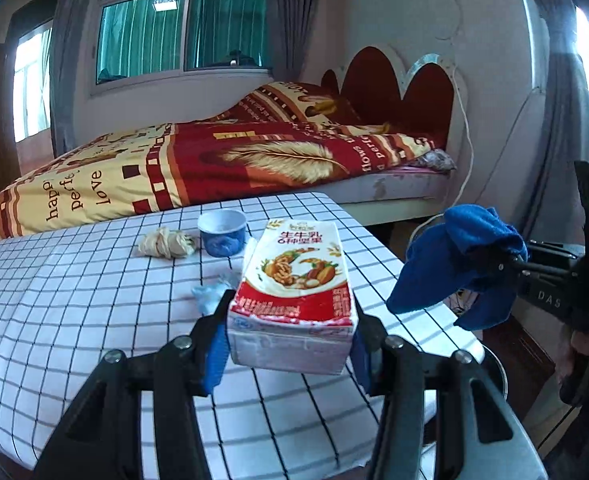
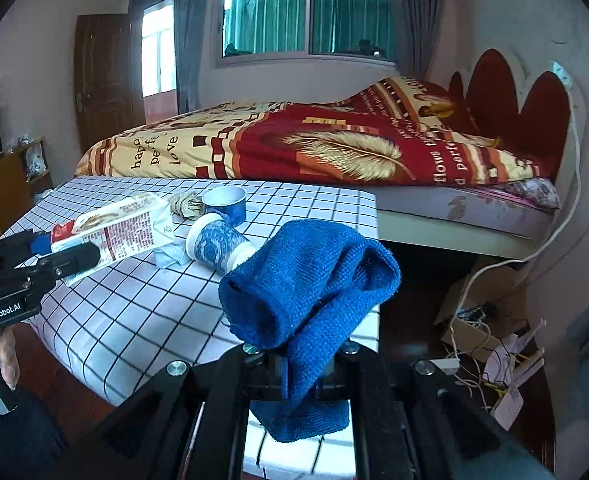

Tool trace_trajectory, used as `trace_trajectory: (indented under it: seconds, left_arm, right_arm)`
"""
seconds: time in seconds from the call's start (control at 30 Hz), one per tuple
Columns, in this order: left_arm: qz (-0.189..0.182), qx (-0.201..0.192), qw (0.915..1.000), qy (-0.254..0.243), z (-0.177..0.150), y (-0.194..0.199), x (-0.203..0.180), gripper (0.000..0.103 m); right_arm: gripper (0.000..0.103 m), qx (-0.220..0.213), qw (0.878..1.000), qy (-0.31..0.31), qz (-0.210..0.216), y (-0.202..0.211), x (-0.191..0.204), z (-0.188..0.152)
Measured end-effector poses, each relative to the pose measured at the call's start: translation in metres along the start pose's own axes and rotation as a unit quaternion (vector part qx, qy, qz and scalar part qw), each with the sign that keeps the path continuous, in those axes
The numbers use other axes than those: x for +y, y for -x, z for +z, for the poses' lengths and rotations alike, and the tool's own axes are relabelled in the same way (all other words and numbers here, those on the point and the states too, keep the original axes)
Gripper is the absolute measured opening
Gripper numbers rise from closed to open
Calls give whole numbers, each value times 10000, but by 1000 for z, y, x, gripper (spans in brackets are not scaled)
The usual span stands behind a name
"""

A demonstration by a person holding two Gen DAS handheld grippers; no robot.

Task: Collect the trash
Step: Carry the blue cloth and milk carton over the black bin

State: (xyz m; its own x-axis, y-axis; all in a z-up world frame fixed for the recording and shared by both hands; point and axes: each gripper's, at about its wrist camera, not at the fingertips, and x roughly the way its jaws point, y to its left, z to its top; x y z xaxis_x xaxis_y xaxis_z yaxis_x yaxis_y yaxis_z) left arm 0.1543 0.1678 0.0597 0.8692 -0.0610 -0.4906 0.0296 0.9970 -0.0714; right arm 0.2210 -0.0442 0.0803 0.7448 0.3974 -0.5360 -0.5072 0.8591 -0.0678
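Left wrist view: the left hand-held gripper point(image 1: 290, 344) holds a milk carton point(image 1: 294, 292) clamped between its blue pads point(image 1: 214, 354), the jaws part-way apart at the carton's width. The carton hangs above the near edge of the checked surface point(image 1: 74, 300), its printed top facing up. Further in, toward the far edge, a blue paper cup point(image 1: 222, 232) stands upright, with a crumpled beige paper wad point(image 1: 166, 242) just beside it on its left. A pale crumpled wrapper point(image 1: 208, 296) lies on the surface just left of the carton. Past the surface's right edge, the right hand-held gripper point(image 1: 506, 262) holds a blue cloth point(image 1: 454, 264) that hangs off the surface. A bed point(image 1: 174, 168) with a red and yellow cover stands behind the far edge.

Right wrist view: the right hand-held gripper point(image 2: 298, 364) is pinched tight on the blue cloth point(image 2: 310, 292), which bunches above the jaws and drapes below them, over the surface's right edge point(image 2: 370, 240). At the left, the left hand-held gripper point(image 2: 70, 252) grips the milk carton point(image 2: 122, 228) above the surface. A second blue cup point(image 2: 218, 246) lies on its side near the middle of the surface, close beside the upright cup point(image 2: 226, 202); the paper wad point(image 2: 186, 204) sits beside that one. A cardboard box and tangled cables point(image 2: 478, 320) lie on the floor beyond the right edge.
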Motion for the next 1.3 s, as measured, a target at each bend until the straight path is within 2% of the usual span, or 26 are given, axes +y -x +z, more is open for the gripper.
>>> trace_trajectory:
  seconds: [0.37,0.7,1.03,1.3]
  left_arm:
    - [-391,105,9990,-194,-26,19,-55,52]
    - [-784,163,9960,-392,-32,17,-104,52]
    - [-1182,373,9898,-701,-42,7,-157,52]
    - [-1538,666,9809,-992,-60,-8,-199,52]
  right_arm:
    - [8,37,9991,-360,-215,51,-25,-48]
    - [8,95,9964,-657,-527,83,-55,-81]
    - [8,177,9908,-991,-904,104,-105,-113]
    - [8,323,9852,-1227,-1151,113,-135,-149]
